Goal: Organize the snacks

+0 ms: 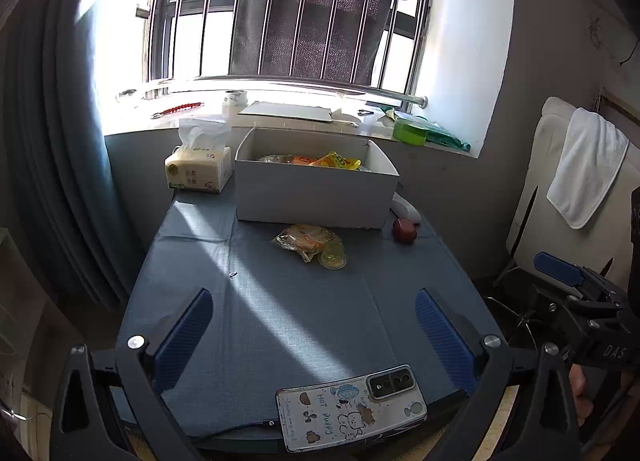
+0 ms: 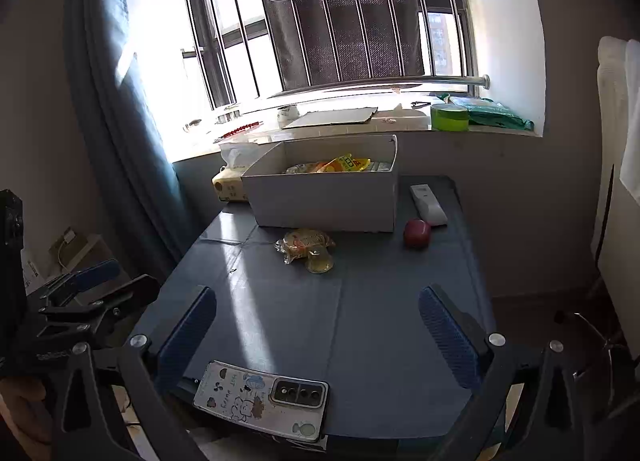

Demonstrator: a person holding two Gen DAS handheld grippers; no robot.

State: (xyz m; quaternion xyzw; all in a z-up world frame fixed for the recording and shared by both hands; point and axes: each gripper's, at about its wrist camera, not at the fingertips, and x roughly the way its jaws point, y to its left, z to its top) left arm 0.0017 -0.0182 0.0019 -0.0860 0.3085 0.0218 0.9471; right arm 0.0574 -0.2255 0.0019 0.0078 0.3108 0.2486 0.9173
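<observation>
Table (image 1: pixel 280 321): snack pkt (image 1: pixel 306 241) beyond open left gripper (image 1: pixel 314 335).

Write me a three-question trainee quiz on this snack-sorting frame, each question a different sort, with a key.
1. True or false: the left gripper is shut on a snack.
2. Multiple choice: the wrapped snack outside the white box lies (A) on the windowsill, (B) on the table just in front of the box, (C) on top of the phone.
3. Fill in: the small round jelly cup touches the ____ snack.

Key: 1 false, both it and the right gripper are open and empty. 2 B. 3 wrapped.
</observation>
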